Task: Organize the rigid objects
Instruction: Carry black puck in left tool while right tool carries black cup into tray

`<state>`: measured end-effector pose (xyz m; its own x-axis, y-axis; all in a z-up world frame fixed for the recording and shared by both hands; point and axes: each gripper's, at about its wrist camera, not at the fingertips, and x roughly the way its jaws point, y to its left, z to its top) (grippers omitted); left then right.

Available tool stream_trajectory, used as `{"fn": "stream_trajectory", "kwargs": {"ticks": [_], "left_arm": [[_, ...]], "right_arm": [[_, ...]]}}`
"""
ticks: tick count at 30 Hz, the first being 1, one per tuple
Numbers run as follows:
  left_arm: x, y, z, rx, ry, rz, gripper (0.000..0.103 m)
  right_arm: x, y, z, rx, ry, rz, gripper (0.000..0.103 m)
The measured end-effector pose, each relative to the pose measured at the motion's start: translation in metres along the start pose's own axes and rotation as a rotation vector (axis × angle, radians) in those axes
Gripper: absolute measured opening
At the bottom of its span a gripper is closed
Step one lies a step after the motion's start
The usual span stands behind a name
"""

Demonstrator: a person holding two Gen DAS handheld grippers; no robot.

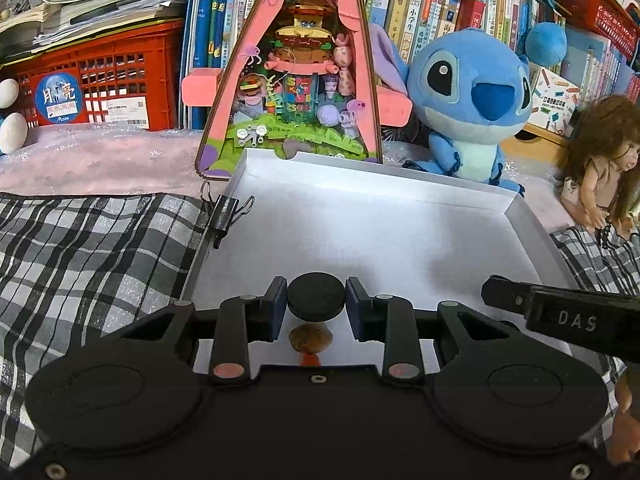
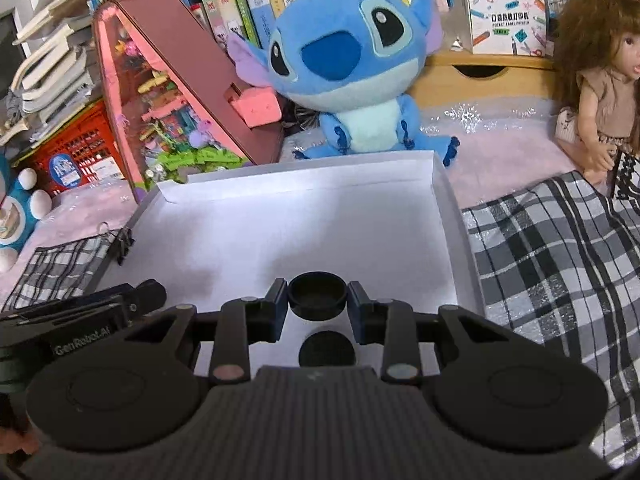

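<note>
left gripper [image 1: 316, 306]: clenched on a black round-topped piece [image 1: 316, 300], one pad on each side of the disc; a tan bulb and an orange tip hang under it, lower centre of the left wrist view.
right gripper [image 2: 317, 300]: clenched on a black round cap [image 2: 317, 295], hollow side up, lower centre of the right wrist view; a dark round patch [image 2: 326, 350] lies just below it, either shadow or another disc, cannot tell which.
white tray [image 1: 372, 184]: open and shallow, directly ahead of and beneath both grippers, floor bare, long side running across the frame. both held pieces hang over its near edge; neither hand looks clearly nearer.
binder clip [image 1: 224, 212]: on the tray's left rim.
blue plush [image 1: 468, 96]: behind the far rim, upper right.
</note>
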<state>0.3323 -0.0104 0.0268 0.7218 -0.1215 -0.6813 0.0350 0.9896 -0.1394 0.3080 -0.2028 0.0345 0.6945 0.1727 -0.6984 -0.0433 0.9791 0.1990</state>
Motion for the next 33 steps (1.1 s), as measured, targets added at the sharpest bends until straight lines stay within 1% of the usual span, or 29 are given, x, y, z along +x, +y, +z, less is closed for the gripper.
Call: {"fn": "stream_trajectory", "kwargs": {"ticks": [5,10,16,25,27,28,29,30,31,32,33], "left_arm": [[0.007,0.0,-0.002,0.0,0.005,0.011,0.03],[0.01,0.0,-0.007,0.026,0.002,0.027,0.03],[0.011,0.001,-0.007,0.024,-0.002,0.028,0.03],[0.011,-0.001,-0.008,0.036,-0.014,0.04,0.03],[0.01,-0.002,-0.008,0.039,-0.017,0.041,0.03],[0.01,-0.002,-0.008,0.037,-0.018,0.041,0.032],[0.009,-0.001,-0.009,0.029,-0.019,0.039,0.04],[0.007,0.0,-0.009,0.02,-0.022,0.035,0.043],[0.005,0.0,-0.009,0.015,-0.026,0.027,0.048],[0.002,0.001,-0.009,0.013,-0.028,0.021,0.053],[-0.001,0.0,-0.009,0.017,-0.033,0.017,0.056]], "right_arm": [[0.009,0.001,-0.002,-0.01,0.004,-0.018,0.037],[0.013,0.003,-0.006,-0.037,-0.006,-0.031,0.037],[0.013,0.003,-0.009,-0.053,-0.02,-0.022,0.037],[0.013,0.002,-0.01,-0.053,-0.026,-0.021,0.04],[0.013,0.001,-0.01,-0.049,-0.028,-0.018,0.043],[0.013,0.001,-0.01,-0.046,-0.029,-0.016,0.043],[0.012,0.0,-0.011,-0.044,-0.033,-0.014,0.043],[0.011,0.0,-0.011,-0.044,-0.039,-0.015,0.053],[0.01,-0.001,-0.012,-0.041,-0.049,-0.018,0.055],[0.007,-0.003,-0.013,-0.034,-0.059,-0.006,0.063],[0.004,-0.004,-0.013,-0.028,-0.07,0.005,0.069]]}}
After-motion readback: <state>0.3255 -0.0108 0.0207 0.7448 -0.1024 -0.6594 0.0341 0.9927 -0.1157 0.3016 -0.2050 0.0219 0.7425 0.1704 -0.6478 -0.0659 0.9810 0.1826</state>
